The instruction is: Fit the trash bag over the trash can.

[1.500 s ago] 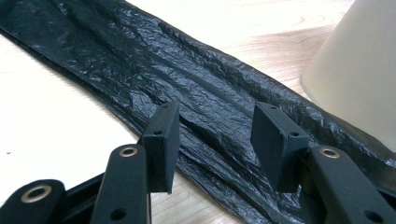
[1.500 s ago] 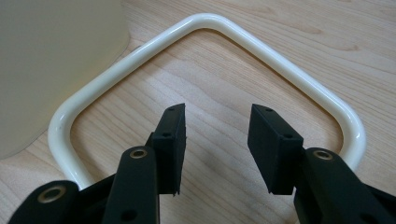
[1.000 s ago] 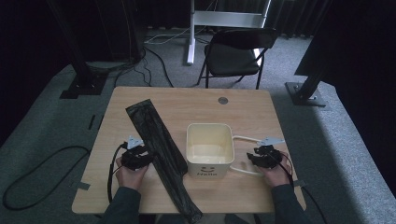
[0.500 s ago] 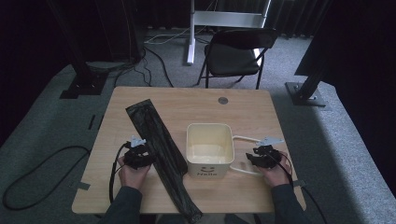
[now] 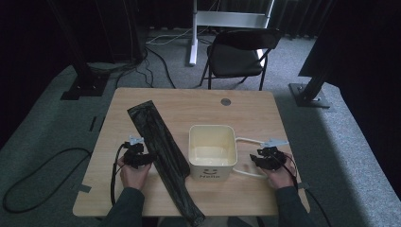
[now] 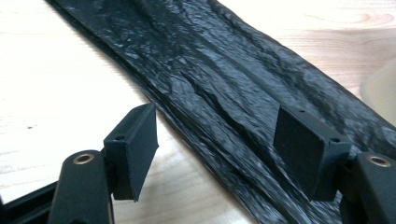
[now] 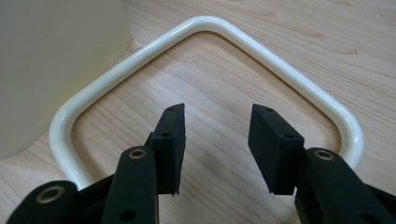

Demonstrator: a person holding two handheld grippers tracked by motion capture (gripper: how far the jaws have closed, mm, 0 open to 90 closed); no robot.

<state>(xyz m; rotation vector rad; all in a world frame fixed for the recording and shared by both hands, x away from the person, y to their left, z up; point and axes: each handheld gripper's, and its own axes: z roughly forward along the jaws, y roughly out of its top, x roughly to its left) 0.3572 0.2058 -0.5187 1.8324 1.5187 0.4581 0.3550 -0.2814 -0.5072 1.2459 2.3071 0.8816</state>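
Wooden table (image 5: 189, 101) on grey carpet, a folding chair (image 5: 239, 49) beyond it in a dark room. My left gripper (image 6: 217, 135) has just been opening; its jaws stand wide over the black plastic bag (image 5: 161, 151), whose near end is cut off at the table edge. My right gripper (image 7: 217, 140) gapes, empty, inside the cream bin's (image 5: 213, 151) handle (image 7: 205, 28).

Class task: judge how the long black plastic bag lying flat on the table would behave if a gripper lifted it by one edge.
The black plastic bag looks thin and creased, so it would probably hang limp rather than stay stiff. Lying flat as a folded strip, it seems light and may unfold or trail when raised. Its glossy surface suggests it might slip between the pads.
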